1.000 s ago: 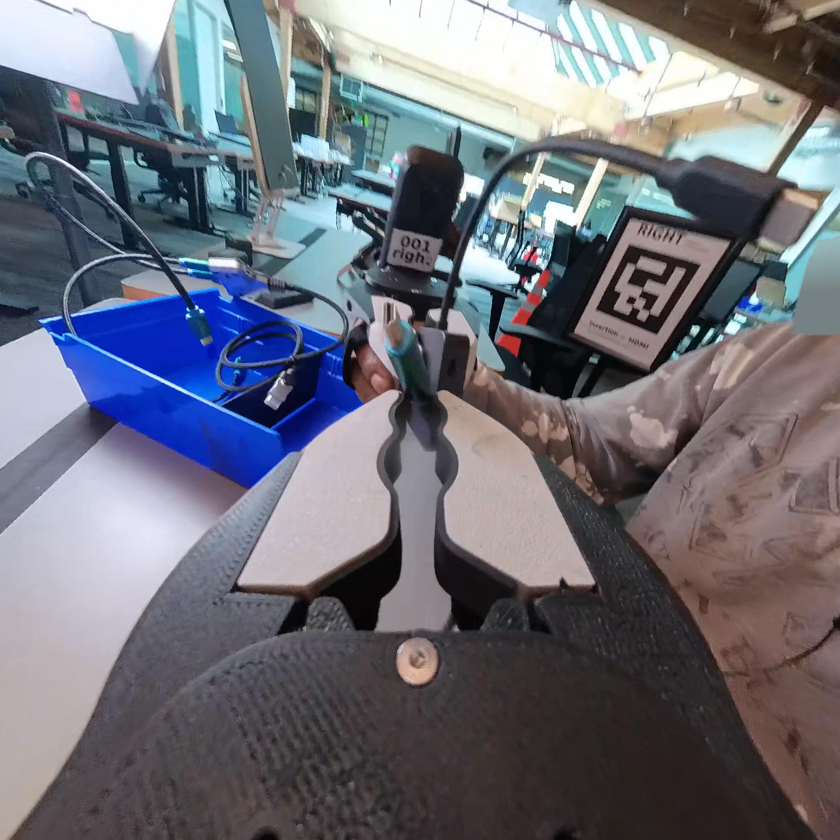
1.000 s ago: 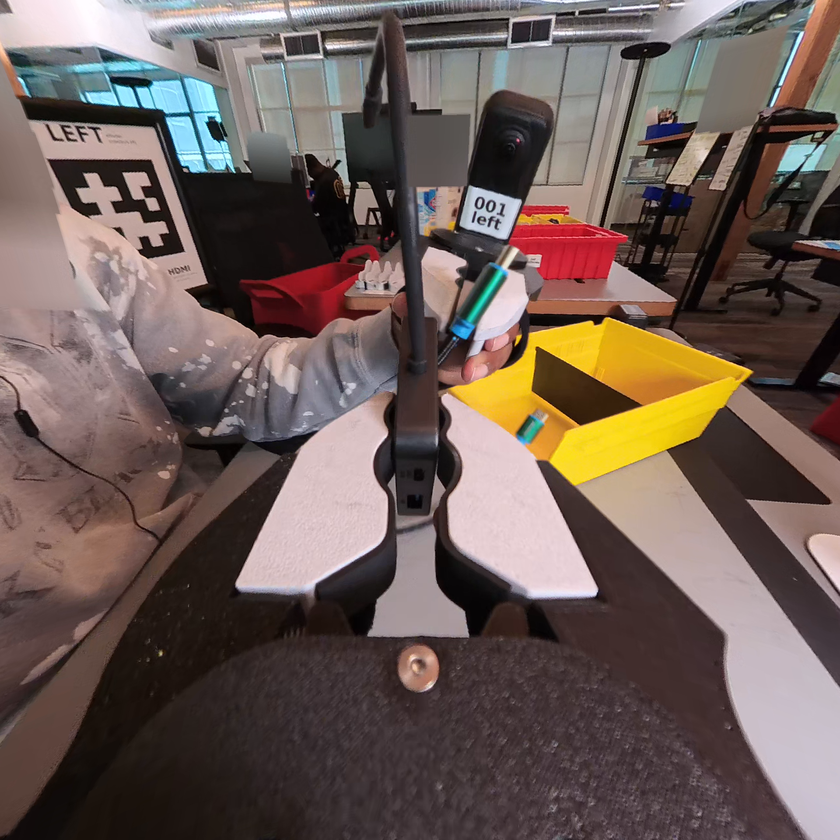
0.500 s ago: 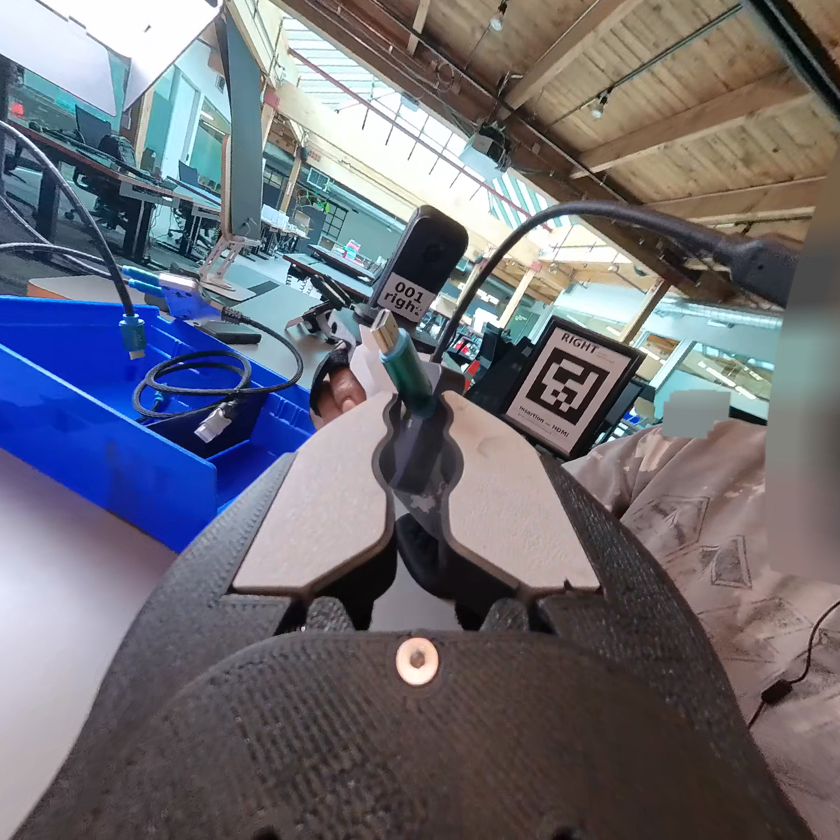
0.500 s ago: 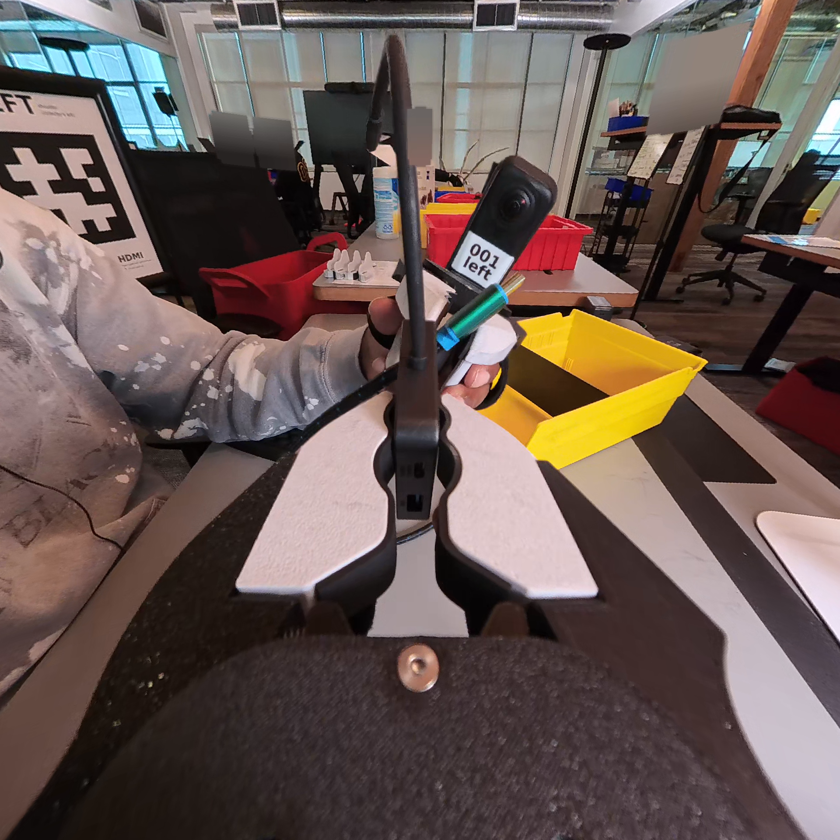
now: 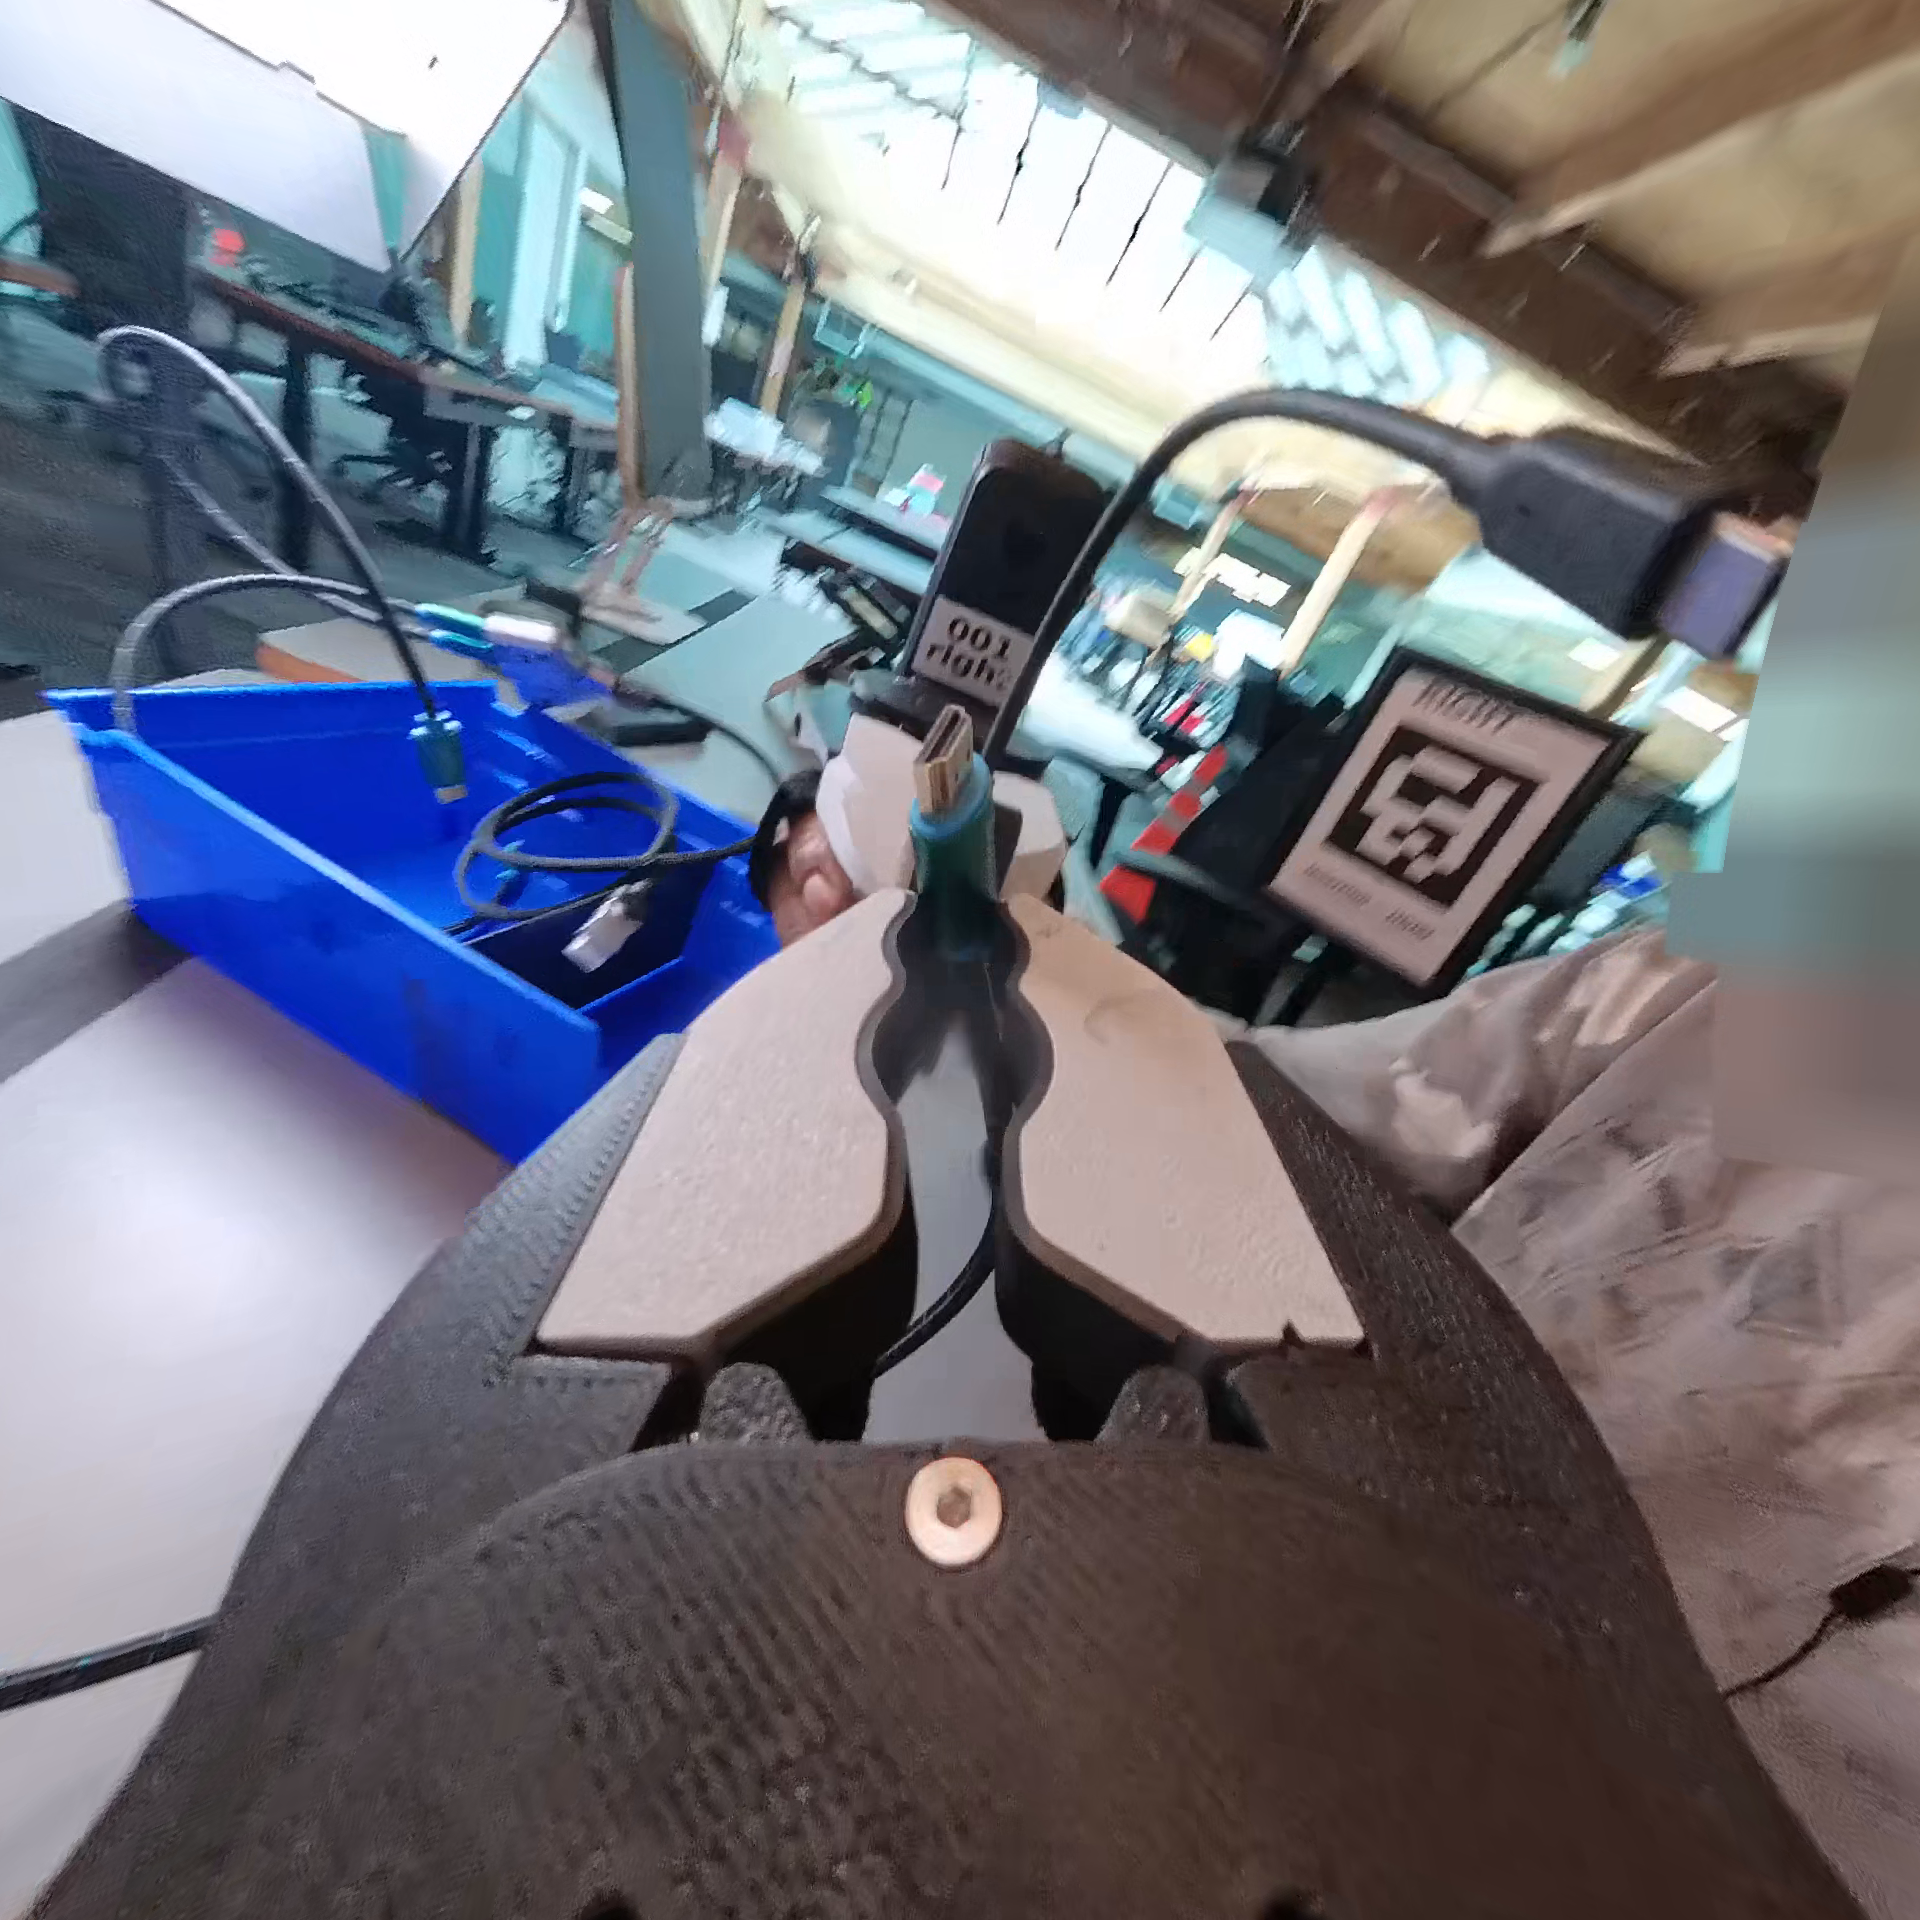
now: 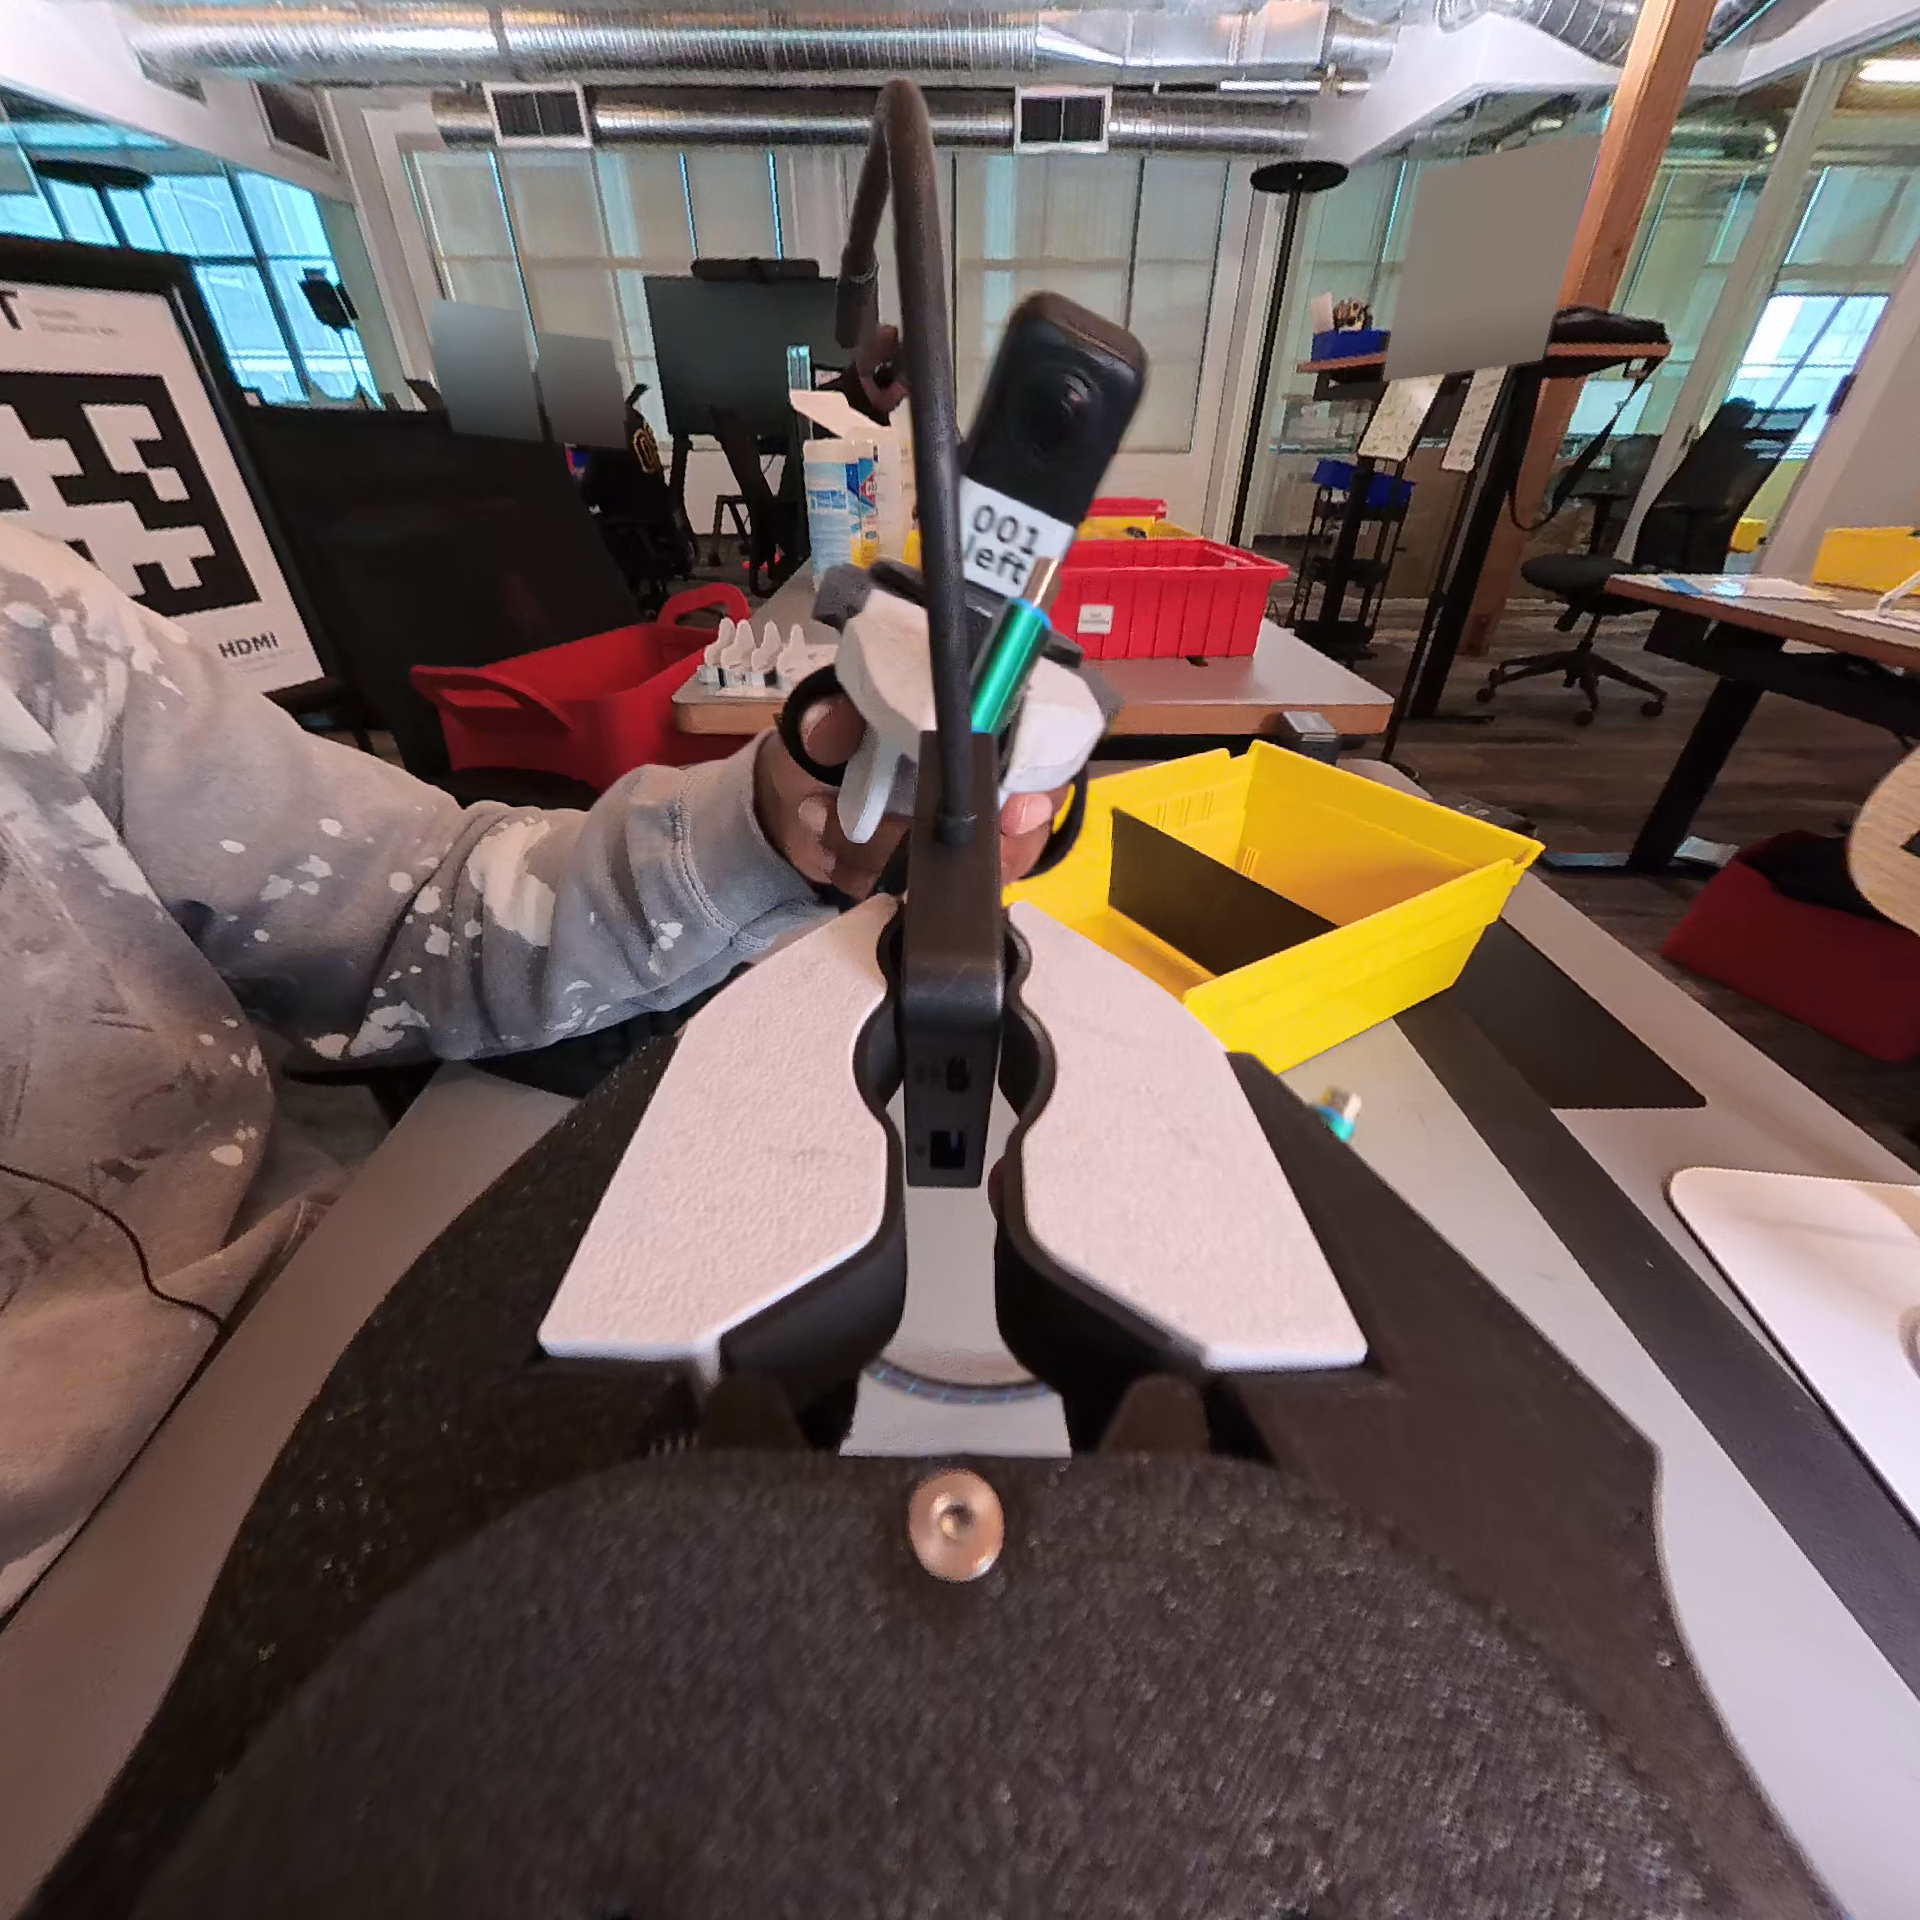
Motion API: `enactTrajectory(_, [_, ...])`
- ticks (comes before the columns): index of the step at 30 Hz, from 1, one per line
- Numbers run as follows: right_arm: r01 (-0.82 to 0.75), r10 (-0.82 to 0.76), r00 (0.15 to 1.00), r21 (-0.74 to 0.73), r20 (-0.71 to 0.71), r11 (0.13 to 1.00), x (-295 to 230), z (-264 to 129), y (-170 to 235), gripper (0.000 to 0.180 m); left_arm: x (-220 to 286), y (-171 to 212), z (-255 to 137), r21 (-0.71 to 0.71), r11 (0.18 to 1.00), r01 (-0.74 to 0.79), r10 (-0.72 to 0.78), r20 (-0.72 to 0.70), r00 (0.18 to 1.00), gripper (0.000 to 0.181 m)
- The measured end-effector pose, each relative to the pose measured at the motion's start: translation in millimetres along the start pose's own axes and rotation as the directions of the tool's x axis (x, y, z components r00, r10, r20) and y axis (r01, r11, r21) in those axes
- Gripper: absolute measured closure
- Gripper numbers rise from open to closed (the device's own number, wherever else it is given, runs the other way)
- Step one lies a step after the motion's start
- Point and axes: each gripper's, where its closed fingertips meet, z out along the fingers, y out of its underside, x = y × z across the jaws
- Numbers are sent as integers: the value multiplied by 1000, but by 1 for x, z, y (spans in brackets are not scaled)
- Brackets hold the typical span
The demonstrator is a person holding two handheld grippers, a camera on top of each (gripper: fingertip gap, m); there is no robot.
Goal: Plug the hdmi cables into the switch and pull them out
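Note:
My left gripper point(image 5: 951, 920) is shut on a green HDMI plug point(image 5: 954, 842). The plug's metal tip points up and forward, and its black cable runs down between the fingers. My right gripper point(image 6: 951, 920) is shut on the black HDMI switch point(image 6: 951, 997), whose small ports face the camera. The switch's black pigtail cable point(image 6: 930, 436) arcs upward and ends in a black plug point(image 5: 1579, 530) in the left wrist view. In the right wrist view the left gripper point(image 6: 966, 727) is just beyond the switch, holding the green plug point(image 6: 1010, 660) tilted close to the switch's far end.
A blue bin point(image 5: 312, 862) with coiled cables stands on the table at the left. A yellow bin point(image 6: 1351, 914) with a black divider stands to the right of the switch. A small green connector point(image 6: 1335, 1112) lies on the table. The person's sleeve point(image 6: 468, 914) crosses between the two grippers.
Both grippers have kept their holds. The left gripper with the green plug has moved closer to the switch. The left wrist view tipped up toward the ceiling, then came back down.

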Motion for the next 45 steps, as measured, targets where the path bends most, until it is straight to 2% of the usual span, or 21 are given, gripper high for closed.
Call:
enactTrajectory(2, [1,0,1000,15,-10,1000,2,-3,-3,166,-3,5,-4,-107,990,-90,102,107,989,168])
enactTrajectory(5, [6,-5,1000,28,-19,1000,2,-8,-9,166,-9,16,-11,-303,933,-195,272,240,932,169])
enactTrajectory(8, [27,-27,999,16,-37,1000,1,-15,-12,166,-8,29,-13,-436,872,-223,360,262,895,169])
enactTrajectory(11, [46,-46,997,-5,-68,999,1,-22,-15,166,-8,42,-7,-506,831,-231,396,247,884,169])
enactTrajectory(19, [44,-58,988,-100,-140,994,4,-43,-7,166,-29,75,12,-525,835,-162,307,202,930,169])
enactTrajectory(27, [-48,31,998,-286,-62,957,-7,-62,30,166,-44,129,34,-616,783,-92,222,139,965,169])
enactTrajectory(37, [-98,113,994,-415,12,905,-18,-51,61,166,-42,145,39,-606,795,-26,93,79,992,169])
enactTrajectory(45, [-83,127,991,-509,51,857,-26,-31,82,166,-32,144,36,-630,776,-43,98,53,994,169])
